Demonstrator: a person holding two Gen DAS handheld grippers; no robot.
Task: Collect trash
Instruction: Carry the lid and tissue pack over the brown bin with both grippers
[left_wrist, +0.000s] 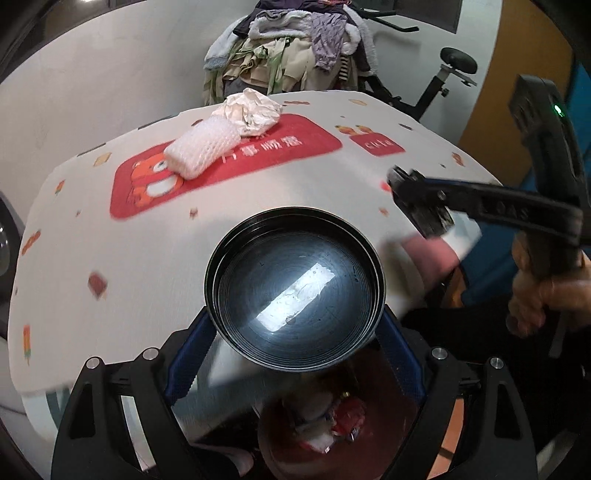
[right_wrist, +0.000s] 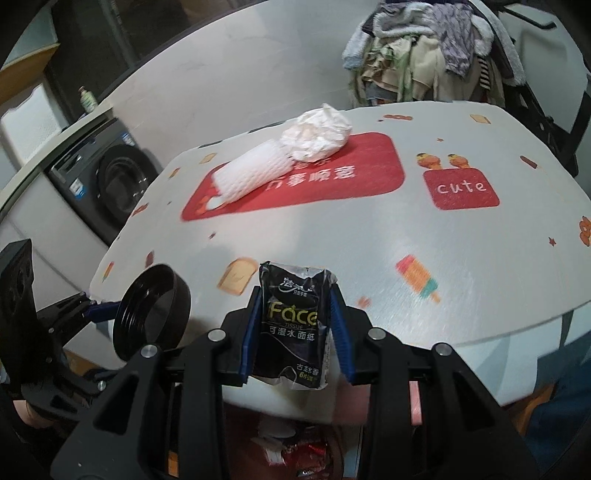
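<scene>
Left wrist view: your left gripper (left_wrist: 295, 354) clamps a round black lid (left_wrist: 295, 291) at the table's (left_wrist: 129, 280) near edge. Your right gripper (right_wrist: 295, 332) grips a black tissue pack (right_wrist: 291, 328). White foam netting (right_wrist: 251, 173) and crumpled paper (right_wrist: 317, 136) lie touching at the far side.

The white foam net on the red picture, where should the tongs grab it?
Grab the white foam net across its narrow middle, coming down from above. It lies flat like a soft tube, so its long sides squeeze easily. Keep away from the far end, which lies against the crumpled paper.
</scene>
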